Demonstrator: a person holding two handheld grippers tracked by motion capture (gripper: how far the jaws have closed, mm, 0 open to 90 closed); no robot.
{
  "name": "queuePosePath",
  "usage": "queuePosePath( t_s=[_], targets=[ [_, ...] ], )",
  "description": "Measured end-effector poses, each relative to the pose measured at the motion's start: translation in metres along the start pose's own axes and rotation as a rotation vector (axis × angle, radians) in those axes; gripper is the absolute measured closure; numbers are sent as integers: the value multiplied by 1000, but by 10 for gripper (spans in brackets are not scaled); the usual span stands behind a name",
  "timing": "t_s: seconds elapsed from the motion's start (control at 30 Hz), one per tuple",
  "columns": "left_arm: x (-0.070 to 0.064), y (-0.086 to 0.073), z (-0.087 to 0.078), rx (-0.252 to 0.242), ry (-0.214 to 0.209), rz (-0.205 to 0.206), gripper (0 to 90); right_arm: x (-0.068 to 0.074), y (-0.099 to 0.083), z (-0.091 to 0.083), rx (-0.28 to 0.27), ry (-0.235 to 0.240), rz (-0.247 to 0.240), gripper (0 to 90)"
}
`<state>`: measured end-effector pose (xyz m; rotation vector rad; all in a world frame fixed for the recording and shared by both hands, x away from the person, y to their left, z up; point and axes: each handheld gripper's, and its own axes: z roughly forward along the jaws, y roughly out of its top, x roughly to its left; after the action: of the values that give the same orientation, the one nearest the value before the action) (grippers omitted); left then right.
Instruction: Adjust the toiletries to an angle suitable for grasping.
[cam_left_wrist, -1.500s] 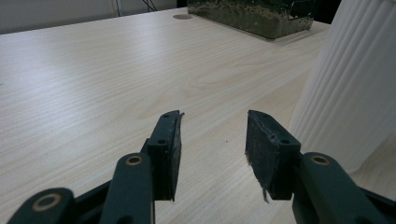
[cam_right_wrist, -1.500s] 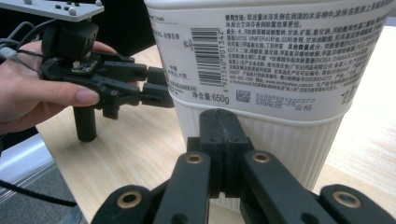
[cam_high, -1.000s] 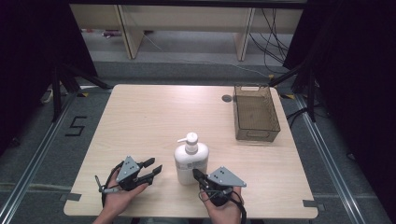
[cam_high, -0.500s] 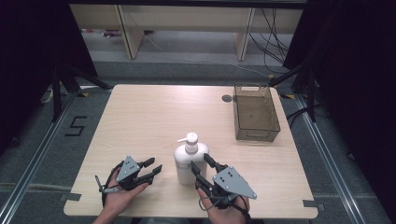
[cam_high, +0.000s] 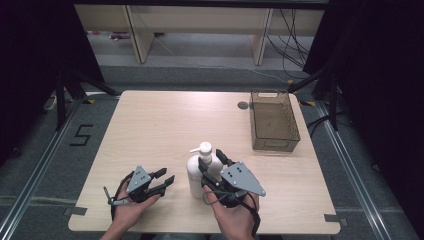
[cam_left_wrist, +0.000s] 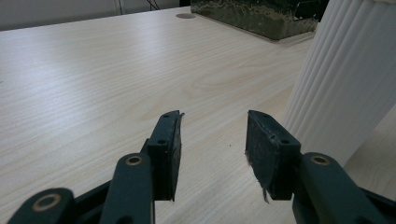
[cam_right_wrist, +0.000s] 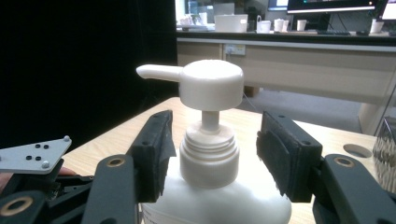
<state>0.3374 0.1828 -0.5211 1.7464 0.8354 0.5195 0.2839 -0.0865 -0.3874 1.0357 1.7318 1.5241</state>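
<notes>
On the wooden table (cam_high: 165, 125), low in the frame, the right gripper (cam_right_wrist: 212, 154) holds its wide-open jaws around the upright bottle's (cam_high: 197, 172) neck, gripping nothing.

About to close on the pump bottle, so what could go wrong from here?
1. The right claw is open around the narrow neck of the white ribbed plastic pump bottle, not its body; closing there could tip it or let it slip.
2. The open left claw rests right beside the bottle, so a nudge might knock it over.
</notes>
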Motion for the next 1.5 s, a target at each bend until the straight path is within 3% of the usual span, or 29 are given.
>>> queuePosePath(
  t_s=[0.4,0.53,0.77,1.0,1.33,1.4,1.5],
  targets=[
    [-1,1,2,1,-1,-4,551,9,11,11,33,-37,11,475],
    [-1,0,2,-19,-9,-10,551,11,13,14,31,-47,15,490],
    [-1,0,1,-7,-10,-1,551,13,16,19,22,-79,37,533],
    [-2,0,0,-12,-14,9,551,16,14,18,14,-106,27,596],
    [-2,0,1,-4,-12,11,551,6,19,12,-3,-99,44,603],
    [-2,0,1,-5,-13,10,551,2,24,10,-20,-104,16,603],
    [-2,0,0,-10,-15,5,551,-3,31,7,-18,-102,18,603]
  ],
)
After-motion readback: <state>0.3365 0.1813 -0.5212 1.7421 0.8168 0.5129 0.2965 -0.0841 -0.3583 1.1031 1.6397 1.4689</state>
